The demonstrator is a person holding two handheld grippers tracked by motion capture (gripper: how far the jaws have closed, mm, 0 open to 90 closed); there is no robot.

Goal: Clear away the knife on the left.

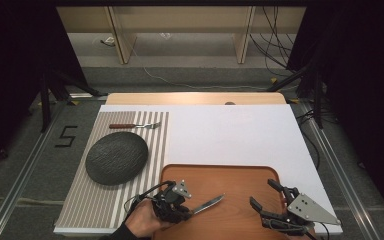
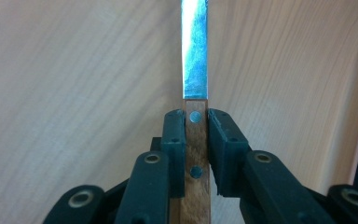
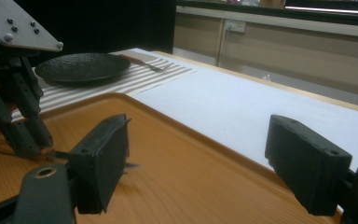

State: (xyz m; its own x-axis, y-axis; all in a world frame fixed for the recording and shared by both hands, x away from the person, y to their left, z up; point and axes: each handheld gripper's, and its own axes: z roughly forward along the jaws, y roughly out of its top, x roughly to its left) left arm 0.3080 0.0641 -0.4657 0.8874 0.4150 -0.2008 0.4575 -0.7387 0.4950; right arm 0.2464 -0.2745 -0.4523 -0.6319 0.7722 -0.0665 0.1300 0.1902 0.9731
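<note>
Striped mat (image 1: 105,200) lies at the worktop's left and carries the dark plate (image 1: 116,158), with the fork (image 1: 135,126) beyond it. Next right, the left gripper (image 1: 190,212) holds the knife (image 1: 207,204) over the wooden tray (image 1: 240,175). Its jaws are clamped on the wooden handle (image 2: 196,154) at the rivets, and the blade (image 2: 195,46) runs straight out ahead of them, over the tray. At far right, the right gripper (image 1: 262,192) hangs over the tray's right part with jaws wide apart and nothing between them.

Risks, as judged: the grip sits at the handle's front end, so the knife could pivot or slide if the blade tip strikes the tray rim or the plate during transfer. The two grippers are near each other; a swing of the blade to the right could foul the idle one.
</note>
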